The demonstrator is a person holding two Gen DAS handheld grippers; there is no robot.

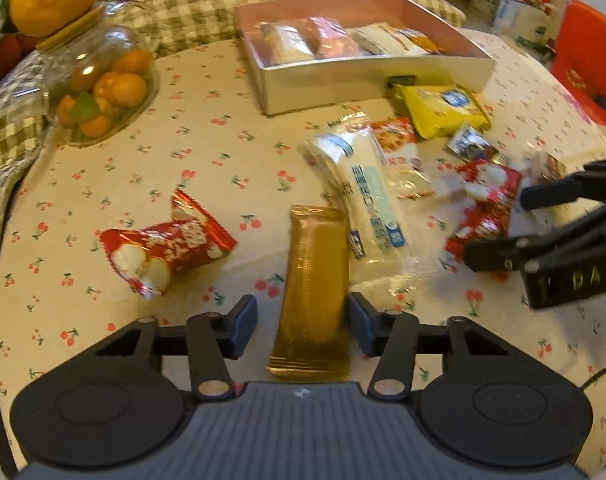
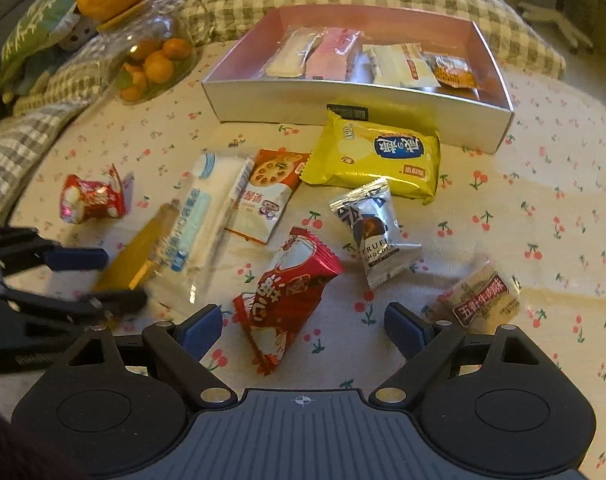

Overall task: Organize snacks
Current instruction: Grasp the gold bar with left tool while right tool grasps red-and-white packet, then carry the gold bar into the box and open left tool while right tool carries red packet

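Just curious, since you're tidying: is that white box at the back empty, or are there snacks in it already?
Partly filled. The box has no lid on and holds several wrapped snacks in a row along its far side; many more packets lie outside it.

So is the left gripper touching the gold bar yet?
Cannot tell. In the left wrist view the open left gripper straddles the gold bar; left gap plain, right pad at its edge.

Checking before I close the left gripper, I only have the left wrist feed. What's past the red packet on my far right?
Observer: A tan packet with a red label lies on the cloth right of the right gripper.
Operator: Right gripper holding anything?
Observer: No. It's open, with a red snack packet lying between its fingers.
Operator: What's that silver thing?
Observer: A silver chocolate packet below the yellow bag.
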